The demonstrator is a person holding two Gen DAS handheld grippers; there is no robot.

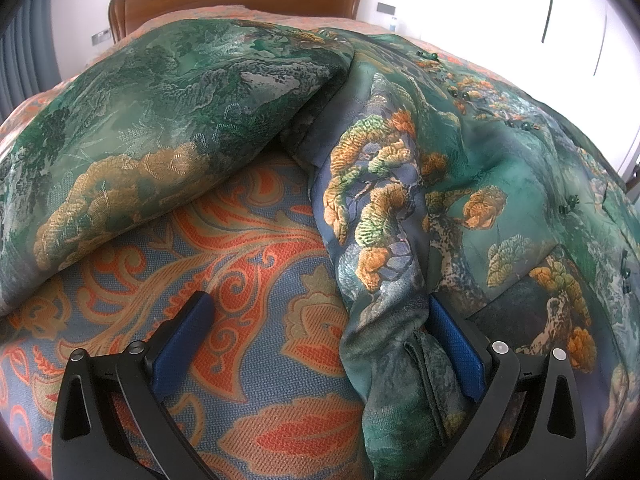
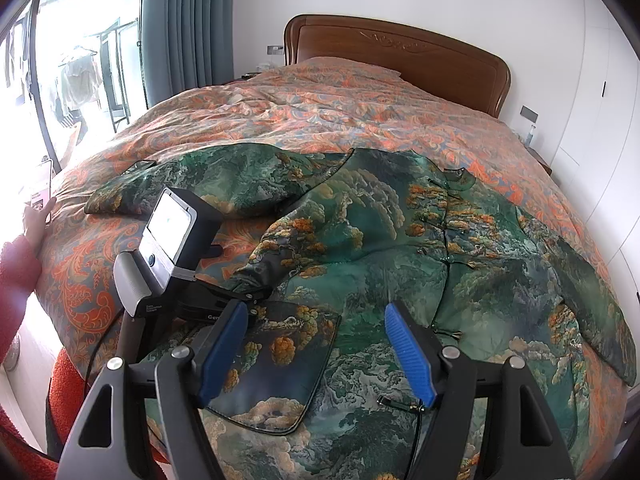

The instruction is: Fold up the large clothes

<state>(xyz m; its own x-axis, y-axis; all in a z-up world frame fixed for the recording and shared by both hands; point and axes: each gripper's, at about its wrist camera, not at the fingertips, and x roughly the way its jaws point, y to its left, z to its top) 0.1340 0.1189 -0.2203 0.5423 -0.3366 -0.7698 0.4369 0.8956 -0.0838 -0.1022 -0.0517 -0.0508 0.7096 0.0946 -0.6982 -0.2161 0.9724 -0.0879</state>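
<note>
A large green jacket of shiny brocade, printed with orange and gold trees (image 2: 384, 240), lies spread face up on the orange and blue paisley bedspread (image 2: 320, 112), on the half of the bed far from the brown wooden headboard (image 2: 400, 56). One sleeve (image 1: 132, 128) reaches out flat to the side, away from the headboard's middle line.

The left gripper (image 1: 320, 344) stands with its blue-padded jaws wide apart. A bunched fold of the jacket's side edge (image 1: 392, 360) lies inside the gap, against one pad only, so nothing is clamped. The right gripper (image 2: 316, 352) hovers over the lower front panel near the hem, on the side far from the headboard, with jaws released and empty.

I judge that the folding is only at its start: the garment is laid out but no fold is made. The next move probably calls for the left jaws to close on that edge, and for the right to take the hem, so the side can be brought over the front.
</note>
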